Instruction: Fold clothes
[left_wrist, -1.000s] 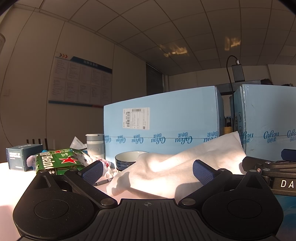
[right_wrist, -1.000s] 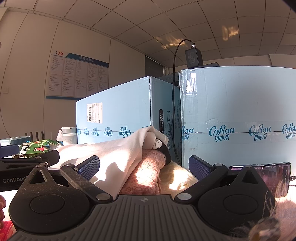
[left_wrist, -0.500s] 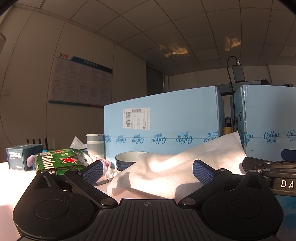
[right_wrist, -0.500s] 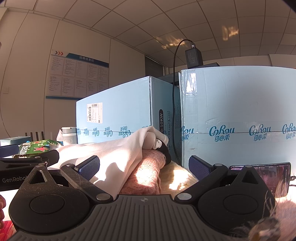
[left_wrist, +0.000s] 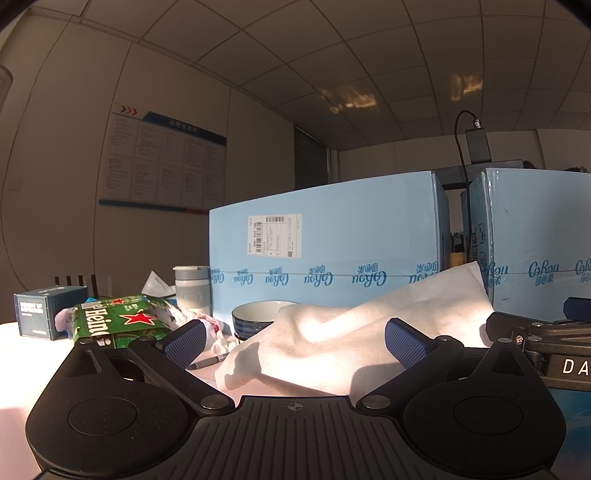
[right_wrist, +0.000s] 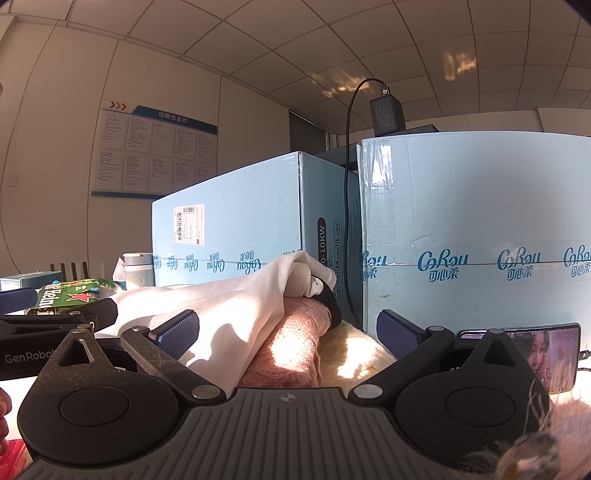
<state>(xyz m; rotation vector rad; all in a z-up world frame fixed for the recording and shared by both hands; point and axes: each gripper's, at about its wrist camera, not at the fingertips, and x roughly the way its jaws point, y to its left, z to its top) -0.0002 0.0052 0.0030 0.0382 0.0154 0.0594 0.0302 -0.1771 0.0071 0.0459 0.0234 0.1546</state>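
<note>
A white garment (left_wrist: 354, 332) lies crumpled on the table in front of my left gripper (left_wrist: 295, 341), which is open and empty just short of it. In the right wrist view the same white garment (right_wrist: 236, 314) drapes over a pink knit piece (right_wrist: 295, 343) and a pale yellow one (right_wrist: 354, 350). My right gripper (right_wrist: 288, 332) is open and empty, its fingers either side of that pile. The right gripper's body shows at the left view's right edge (left_wrist: 535, 332); the left gripper's body shows at the right view's left edge (right_wrist: 55, 325).
Two large light-blue cartons (left_wrist: 332, 240) (right_wrist: 480, 240) stand close behind the clothes. A bowl (left_wrist: 258, 317), a pen (left_wrist: 207, 362), a green Heineken pack (left_wrist: 122, 321), a grey cup (left_wrist: 192, 291) and a small box (left_wrist: 44, 310) sit at the left. A phone (right_wrist: 546, 358) leans at the right.
</note>
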